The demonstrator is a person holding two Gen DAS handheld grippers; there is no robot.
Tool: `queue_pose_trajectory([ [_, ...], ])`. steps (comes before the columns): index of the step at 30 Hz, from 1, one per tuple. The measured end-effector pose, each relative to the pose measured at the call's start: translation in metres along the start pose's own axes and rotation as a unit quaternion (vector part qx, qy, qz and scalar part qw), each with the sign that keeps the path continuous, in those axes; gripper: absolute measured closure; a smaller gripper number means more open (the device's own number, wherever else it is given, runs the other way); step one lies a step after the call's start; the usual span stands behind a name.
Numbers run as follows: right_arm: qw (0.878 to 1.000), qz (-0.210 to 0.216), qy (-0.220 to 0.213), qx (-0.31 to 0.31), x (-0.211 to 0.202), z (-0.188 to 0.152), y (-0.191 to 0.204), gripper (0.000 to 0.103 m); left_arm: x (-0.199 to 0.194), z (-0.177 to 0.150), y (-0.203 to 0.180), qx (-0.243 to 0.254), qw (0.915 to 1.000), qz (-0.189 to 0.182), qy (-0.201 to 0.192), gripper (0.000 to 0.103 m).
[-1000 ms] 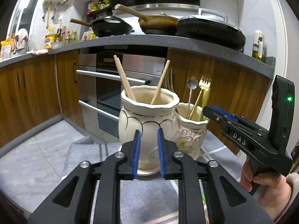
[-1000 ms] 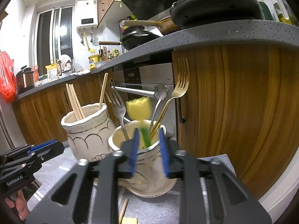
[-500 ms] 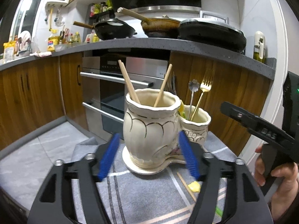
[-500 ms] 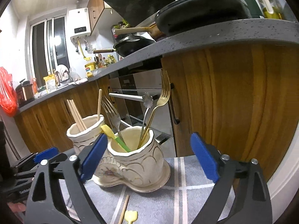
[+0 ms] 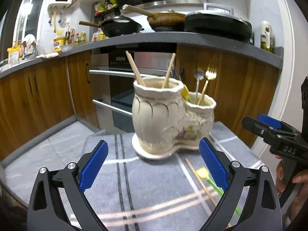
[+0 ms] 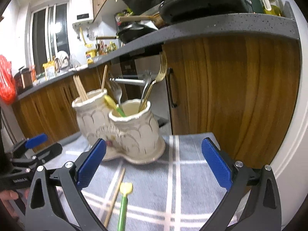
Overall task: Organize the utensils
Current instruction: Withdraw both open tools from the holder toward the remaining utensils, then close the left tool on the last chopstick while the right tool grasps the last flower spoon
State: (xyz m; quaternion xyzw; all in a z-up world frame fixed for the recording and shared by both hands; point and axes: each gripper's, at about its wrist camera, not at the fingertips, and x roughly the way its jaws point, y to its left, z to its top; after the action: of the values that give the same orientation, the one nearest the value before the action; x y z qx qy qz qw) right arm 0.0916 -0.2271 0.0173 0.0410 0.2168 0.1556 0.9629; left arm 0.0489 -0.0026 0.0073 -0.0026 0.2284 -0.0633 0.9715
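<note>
left wrist view: the left gripper [image 5: 153,165] points forward and somewhat down over the grey striped cloth [image 5: 154,182] on the worktop. its jaws are spreading wide with nothing between the blue pads [image 5: 94,165]. ahead, near the cloth's far edge, stands the cream double-pot holder [image 5: 169,119], apart from the pads. its taller pot holds wooden chopsticks [image 5: 134,69]; the shorter pot holds a gold fork [image 5: 208,79] and a silver flower-topped utensil [image 5: 198,79]. on the cloth toward the right edge lie a loose chopstick [image 5: 198,179] and a yellow-headed green utensil [image 5: 209,179], partly behind the right pad. at the right edge of the view the right gripper [image 5: 273,132] reaches in, with a hand [image 5: 288,179] on its handle. the middle of the cloth in front of the holder is open.

right wrist view: the right gripper [image 6: 154,163] likewise points forward and slightly down, its jaws opening wide, with nothing pressed between the pads [image 6: 216,163]. the holder [image 6: 123,129] stands ahead and left of centre, near the far edge of the cloth [image 6: 182,173]. the loose chopstick [image 6: 115,194] and the yellow-headed utensil [image 6: 124,202] lie between the jaws on the cloth, untouched. a second yellow-headed utensil [image 6: 113,104] leans in the shorter pot beside a silver fork [image 6: 116,90]. the left gripper [image 6: 30,150] shows at the left edge. the wooden cabinet [image 6: 240,96] stands close behind the cloth's far right corner.
</note>
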Motion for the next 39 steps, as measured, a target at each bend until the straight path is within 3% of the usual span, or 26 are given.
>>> queue_pose_trajectory([
  [5, 0.999, -0.003, 0.041, -0.019, 0.004, -0.018, -0.001, 0.005, -0.007, -0.014, -0.004, 0.01, 0.9998, 0.005, 0.014, 0.008],
  [15, 0.99, 0.031, 0.126, -0.046, 0.01, -0.047, 0.006, 0.005, -0.015, -0.026, -0.002, 0.012, 0.9996, 0.012, 0.023, 0.008],
  [25, 0.981, 0.047, 0.171, -0.082, 0.02, -0.057, 0.019, 0.008, -0.005, -0.031, 0.002, 0.014, 0.9992, 0.006, 0.038, 0.008],
  [28, 0.977, 0.053, 0.182, -0.096, 0.022, -0.06, 0.025, 0.015, -0.002, -0.032, 0.005, 0.012, 0.999, 0.006, 0.043, 0.007],
  [39, 0.966, 0.072, 0.217, -0.119, 0.031, -0.07, 0.043, 0.07, 0.008, -0.035, 0.009, 0.001, 0.9985, -0.007, 0.054, 0.008],
])
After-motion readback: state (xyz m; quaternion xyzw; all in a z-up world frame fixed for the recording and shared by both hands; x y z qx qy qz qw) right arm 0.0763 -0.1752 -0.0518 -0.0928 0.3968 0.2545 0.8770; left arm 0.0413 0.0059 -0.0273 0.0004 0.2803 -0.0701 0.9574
